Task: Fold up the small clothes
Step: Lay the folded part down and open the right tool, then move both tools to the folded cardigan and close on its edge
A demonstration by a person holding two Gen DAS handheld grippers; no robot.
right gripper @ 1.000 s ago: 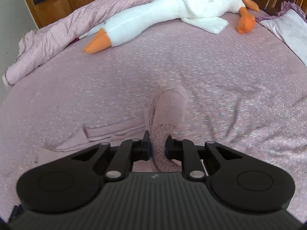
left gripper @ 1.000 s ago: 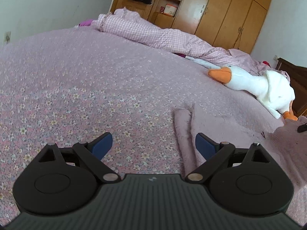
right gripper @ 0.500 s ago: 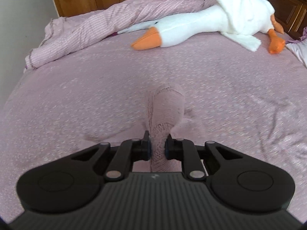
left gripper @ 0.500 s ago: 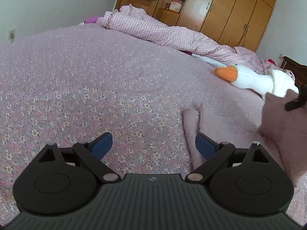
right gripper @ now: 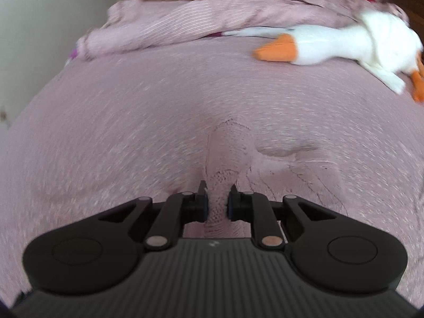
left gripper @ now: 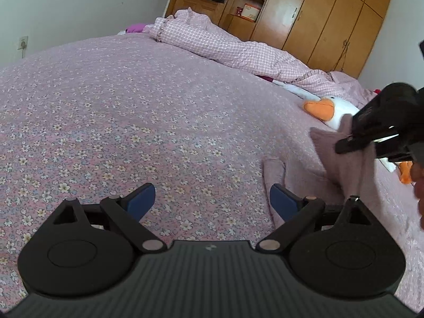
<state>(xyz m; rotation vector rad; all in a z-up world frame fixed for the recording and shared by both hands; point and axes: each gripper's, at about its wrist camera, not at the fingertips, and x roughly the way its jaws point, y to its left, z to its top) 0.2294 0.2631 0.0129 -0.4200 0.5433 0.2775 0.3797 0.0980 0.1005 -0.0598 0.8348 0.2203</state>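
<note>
A small pink knitted garment (left gripper: 296, 175) lies on the flowered bedspread (left gripper: 132, 122), partly folded, with one edge lifted. My right gripper (right gripper: 217, 201) is shut on that lifted knit fabric (right gripper: 228, 156), which hangs forward from its jaws. In the left wrist view the right gripper (left gripper: 344, 147) appears at the right edge, holding the garment's raised corner above the bed. My left gripper (left gripper: 212, 198) hovers open just left of the garment, with nothing between its blue pads (left gripper: 140, 198). The right wrist view is motion-blurred.
A white plush goose (right gripper: 344, 42) with an orange beak lies at the far right of the bed. A checked pink quilt (left gripper: 225, 45) is bunched along the far side. Wooden wardrobes (left gripper: 318, 16) stand behind. A person's hand (left gripper: 418, 185) shows at the right edge.
My right gripper has lifted the garment's edge and carried it leftward over the rest of the garment, coming into the left wrist view. The left gripper stayed open and swung slightly.
</note>
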